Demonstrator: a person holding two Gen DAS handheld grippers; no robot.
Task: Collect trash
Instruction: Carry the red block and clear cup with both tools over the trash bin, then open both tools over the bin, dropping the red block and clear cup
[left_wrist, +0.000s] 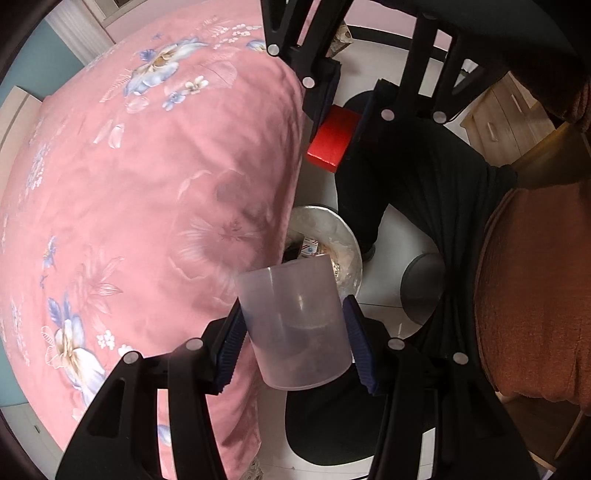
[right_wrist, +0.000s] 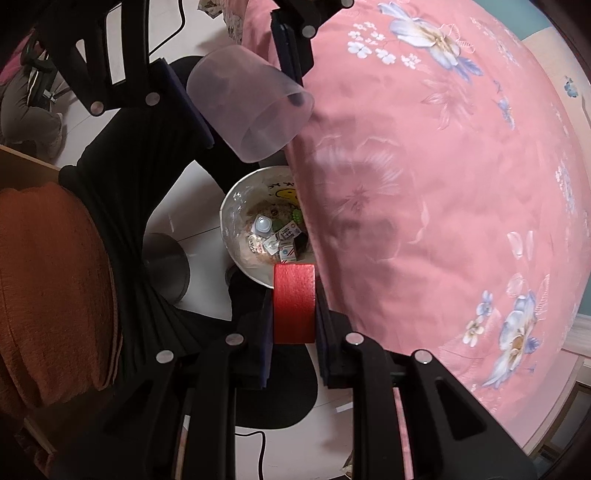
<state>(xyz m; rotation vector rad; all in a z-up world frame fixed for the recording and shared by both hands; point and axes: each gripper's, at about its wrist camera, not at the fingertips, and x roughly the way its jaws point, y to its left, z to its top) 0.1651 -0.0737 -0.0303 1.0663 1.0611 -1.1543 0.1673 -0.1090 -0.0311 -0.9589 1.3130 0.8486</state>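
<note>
My left gripper (left_wrist: 295, 332) is shut on a translucent plastic cup (left_wrist: 295, 325), held tilted above the floor beside the bed; the cup also shows in the right wrist view (right_wrist: 251, 107). My right gripper (right_wrist: 293, 295) is shut on a red box (right_wrist: 294, 302), which also shows in the left wrist view (left_wrist: 332, 138). Below both, a bin lined with a clear bag (right_wrist: 231, 206) stands on the floor and holds several pieces of trash; it also shows in the left wrist view (left_wrist: 347, 236), partly hidden by the cup.
A bed with a pink floral cover (left_wrist: 147, 184) fills one side and overhangs the bin. The person's black-trousered legs (left_wrist: 424, 177) and orange top (left_wrist: 535, 295) are on the other side. A round metal base (left_wrist: 421, 288) and a wooden drawer unit (left_wrist: 498, 122) stand on the white floor.
</note>
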